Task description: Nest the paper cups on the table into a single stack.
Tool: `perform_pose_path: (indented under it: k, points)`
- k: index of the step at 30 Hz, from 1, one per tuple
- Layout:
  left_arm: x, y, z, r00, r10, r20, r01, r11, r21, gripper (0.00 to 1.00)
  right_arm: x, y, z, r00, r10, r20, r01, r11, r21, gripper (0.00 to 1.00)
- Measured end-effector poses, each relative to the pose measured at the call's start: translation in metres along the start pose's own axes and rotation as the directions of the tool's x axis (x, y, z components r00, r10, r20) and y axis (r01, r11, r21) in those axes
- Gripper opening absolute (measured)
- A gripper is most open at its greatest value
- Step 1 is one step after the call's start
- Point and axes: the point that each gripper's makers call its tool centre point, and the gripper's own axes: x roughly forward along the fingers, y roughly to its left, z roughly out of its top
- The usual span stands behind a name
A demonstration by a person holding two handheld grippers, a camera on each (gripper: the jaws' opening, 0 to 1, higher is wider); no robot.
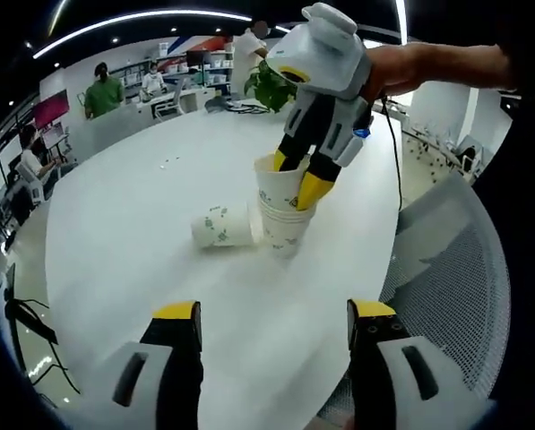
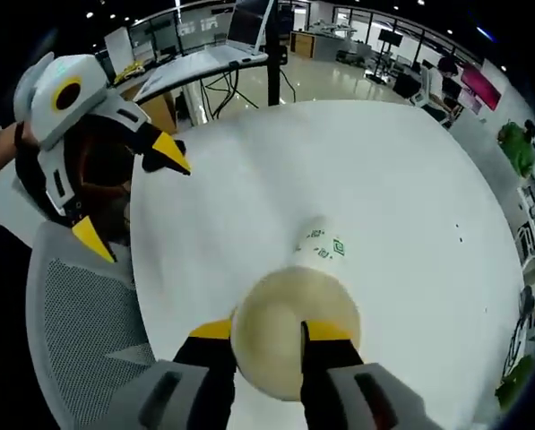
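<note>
A stack of white paper cups (image 1: 283, 224) with green print stands on the round white table (image 1: 133, 179). My right gripper (image 1: 296, 176) reaches down from above and is shut on the rim of the top cup (image 1: 276, 184), one jaw inside and one outside. Seen from the right gripper view, that cup (image 2: 285, 313) shows its open mouth between the right gripper's (image 2: 269, 333) jaws. One more cup (image 1: 222, 226) lies on its side just left of the stack, also the lying cup (image 2: 321, 246). My left gripper (image 1: 274, 313) hovers open near the table edge; the left gripper (image 2: 131, 195) holds nothing.
A grey mesh chair (image 1: 446, 269) stands at the table's edge by the grippers, the same chair (image 2: 79, 313). A plant (image 1: 267, 85) and desks with seated people lie beyond the far side of the table. A laptop (image 2: 249, 22) sits on another desk.
</note>
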Motion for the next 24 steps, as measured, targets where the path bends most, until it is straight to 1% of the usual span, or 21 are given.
perform_pose_path:
  k: [1,3,5,11,14,17,19,24]
  points:
    - [0.0,-0.001,0.0,1.0,-0.001,-0.001,0.001,1.0,0.001,0.64,0.001,-0.003,0.0,1.0,-0.001,0.001,0.001,1.0,0.0,0.26]
    - [0.0,-0.001,0.0,1.0,-0.002,0.0,0.002,1.0,-0.001,0.64,-0.007,0.004,-0.001,1.0,-0.001,0.005,0.001,1.0,0.001,0.27]
    - [0.0,-0.001,0.0,1.0,-0.003,0.003,0.003,1.0,-0.003,0.64,-0.005,0.0,0.0,1.0,0.0,0.012,0.0,1.0,0.007,0.28]
    - [0.001,-0.003,0.002,1.0,-0.009,0.001,0.009,1.0,-0.001,0.64,-0.01,-0.006,0.002,0.999,-0.001,0.037,0.0,0.999,0.035,0.3]
    - [0.001,-0.008,0.004,1.0,-0.015,-0.003,0.016,1.0,0.007,0.64,-0.016,-0.004,0.001,0.999,-0.004,0.045,0.002,0.999,0.044,0.3]
    - [0.002,-0.006,0.006,1.0,-0.02,-0.002,0.02,1.0,0.011,0.64,-0.024,0.0,-0.001,0.999,-0.008,0.05,0.005,0.999,0.051,0.3]
    - [0.004,-0.005,0.006,1.0,-0.023,-0.003,0.023,1.0,0.013,0.64,-0.022,-0.006,0.0,0.998,-0.009,0.055,0.006,0.999,0.051,0.31]
    - [0.005,-0.009,0.006,0.999,-0.032,-0.009,0.032,0.999,0.02,0.64,-0.027,-0.001,0.001,0.997,-0.006,0.073,0.002,0.998,0.058,0.31]
